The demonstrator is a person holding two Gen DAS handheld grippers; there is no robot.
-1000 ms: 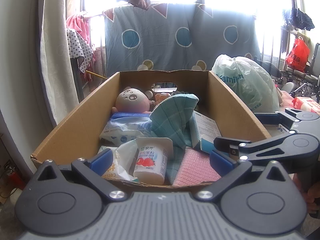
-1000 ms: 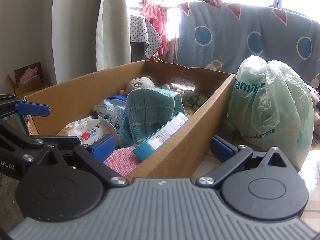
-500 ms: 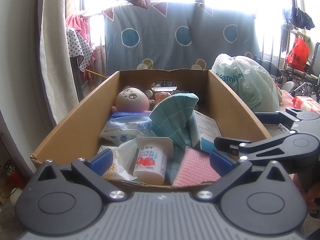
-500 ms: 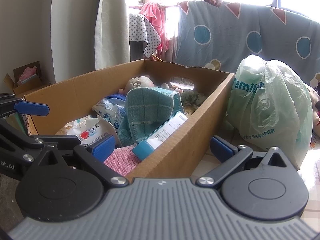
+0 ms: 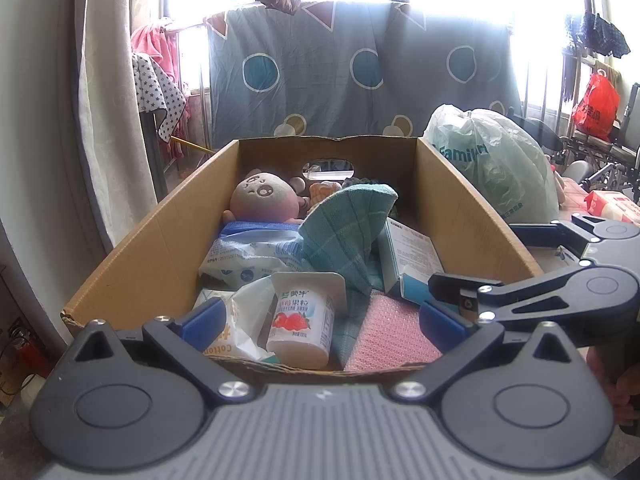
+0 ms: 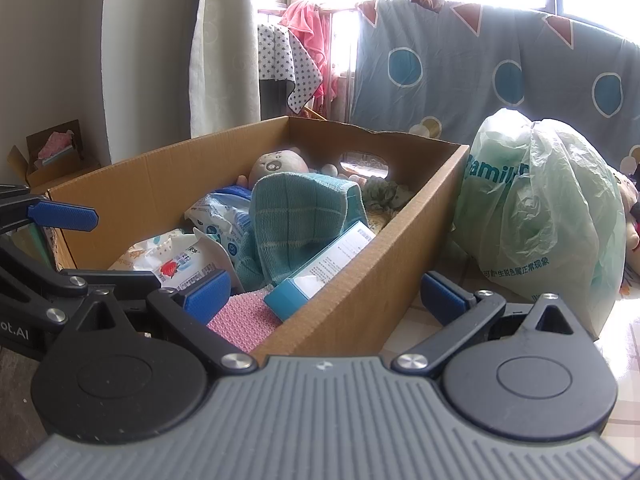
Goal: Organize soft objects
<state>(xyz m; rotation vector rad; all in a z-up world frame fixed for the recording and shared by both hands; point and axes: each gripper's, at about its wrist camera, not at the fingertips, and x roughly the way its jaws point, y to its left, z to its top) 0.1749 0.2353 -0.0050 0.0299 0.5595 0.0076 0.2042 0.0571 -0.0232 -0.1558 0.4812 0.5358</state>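
Nearest, the left claw [image 5: 320, 318] stands wide and empty at the near rim of the cardboard box [image 5: 152, 248]; a strawberry yogurt cup [image 5: 300, 320] and a pink sponge cloth [image 5: 384, 332] lie just beyond its fingertips. Wide and empty too, the right claw [image 6: 326, 294] straddles the box's near right corner. Farther in, a teal checked towel [image 5: 344, 232] is draped over the middle, with a wet-wipe pack [image 5: 248, 252] to its left and a white-and-blue carton [image 5: 412, 256] to its right. Against the far wall rests a plush doll [image 5: 264, 196]. Outside, right of the box, sits a green plastic bag [image 6: 540, 216].
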